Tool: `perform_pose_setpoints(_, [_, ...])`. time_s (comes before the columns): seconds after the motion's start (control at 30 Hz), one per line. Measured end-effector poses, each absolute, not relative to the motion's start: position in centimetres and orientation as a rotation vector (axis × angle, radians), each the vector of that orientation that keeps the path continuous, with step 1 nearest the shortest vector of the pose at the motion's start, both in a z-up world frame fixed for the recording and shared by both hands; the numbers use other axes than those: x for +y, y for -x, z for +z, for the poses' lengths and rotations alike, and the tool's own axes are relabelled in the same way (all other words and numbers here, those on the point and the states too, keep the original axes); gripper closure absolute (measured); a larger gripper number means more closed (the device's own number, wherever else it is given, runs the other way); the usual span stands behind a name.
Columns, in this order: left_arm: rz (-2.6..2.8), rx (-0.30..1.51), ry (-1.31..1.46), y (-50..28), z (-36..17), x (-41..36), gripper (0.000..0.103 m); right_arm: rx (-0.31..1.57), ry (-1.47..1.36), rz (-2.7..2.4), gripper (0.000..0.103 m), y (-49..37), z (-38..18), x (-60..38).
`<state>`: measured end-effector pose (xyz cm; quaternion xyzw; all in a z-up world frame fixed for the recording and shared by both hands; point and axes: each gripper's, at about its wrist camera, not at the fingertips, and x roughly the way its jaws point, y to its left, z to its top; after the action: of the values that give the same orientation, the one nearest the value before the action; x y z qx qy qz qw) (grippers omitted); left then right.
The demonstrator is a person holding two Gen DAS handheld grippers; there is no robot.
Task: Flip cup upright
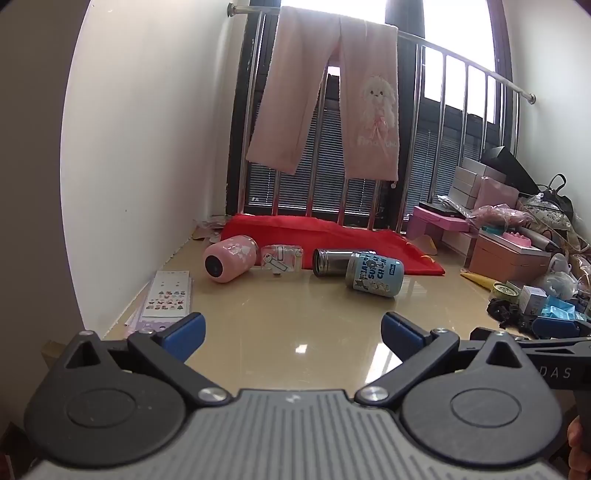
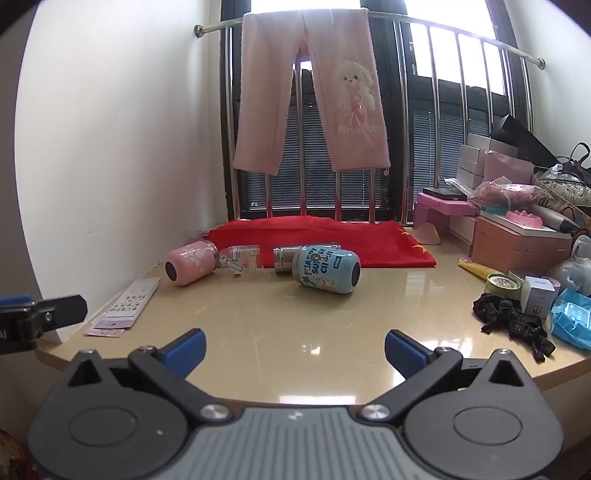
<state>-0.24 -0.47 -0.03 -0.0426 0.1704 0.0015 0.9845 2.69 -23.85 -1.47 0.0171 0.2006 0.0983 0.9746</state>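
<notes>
We hold the left gripper point(image 1: 291, 334) with its blue-padded jaws spread wide and nothing between them, low over the glossy beige tabletop point(image 1: 295, 302); the right gripper point(image 2: 294, 349) stands the same way, jaws wide apart and empty, near the tabletop's front edge. Well ahead of both, the light blue printed cup point(image 2: 327, 269) lies on its side with its steel neck pointing left and its base toward the right wrist camera. Left of it, a small clear plastic packet point(image 2: 240, 260) rests on the tabletop, and further left a pink flowered cup point(image 2: 188, 266) also lies on its side. Behind them spreads a red cloth point(image 2: 321, 240), with pink fleece trousers point(image 2: 314, 96) hung on the steel railing point(image 2: 461, 35) above. Sticker sheets point(image 2: 127, 304) lie at the left edge.
</notes>
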Motion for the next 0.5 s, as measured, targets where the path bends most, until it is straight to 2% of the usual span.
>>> perform_pose_setpoints(0.5, [-0.003,0.337,0.087,0.28,0.22,-0.51,0.0,0.399,-0.038,0.198,0.0,-2.7,-1.28,-23.83])
